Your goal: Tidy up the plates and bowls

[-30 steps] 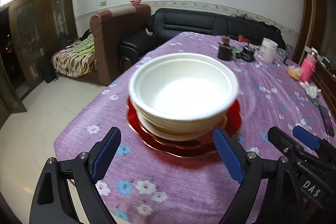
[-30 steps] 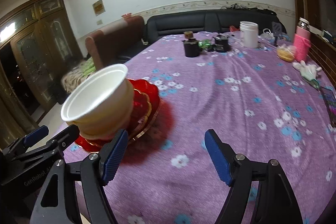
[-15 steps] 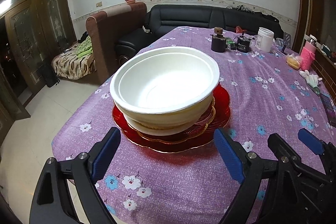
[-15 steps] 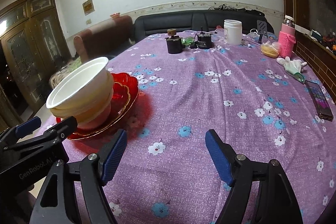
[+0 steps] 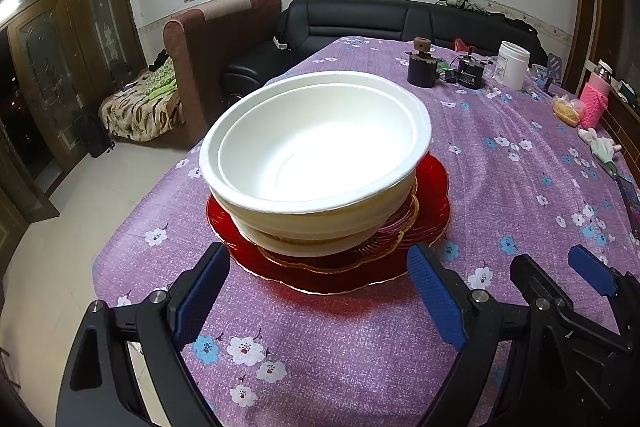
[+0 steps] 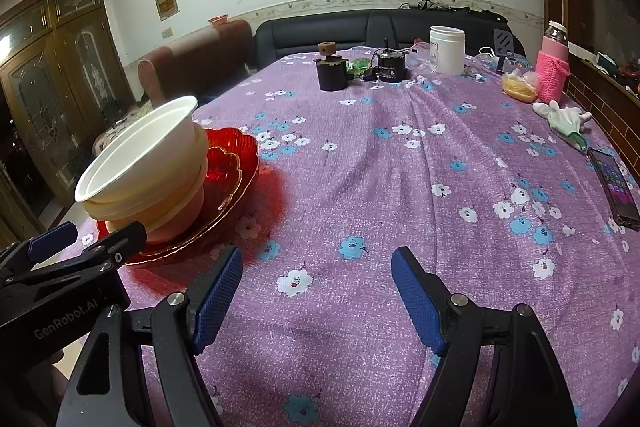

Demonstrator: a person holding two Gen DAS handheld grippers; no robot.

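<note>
From the left wrist, the left tongs (image 5: 318,291) stand wide open, holding nothing, before the white bowls (image 5: 316,155) nested on red plates (image 5: 434,207) near the surface's (image 5: 500,187) left edge. From the right wrist, the right tongs (image 6: 316,291) gape empty over bare cloth. The stacking looks finished.

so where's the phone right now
In the right wrist view, the phone lies flat at the table's right edge, just beyond the white glove.

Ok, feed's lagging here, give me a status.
Left tongs open, empty; right tongs open, empty. White bowls nested on stacked red plates. Nothing blocking.
</note>
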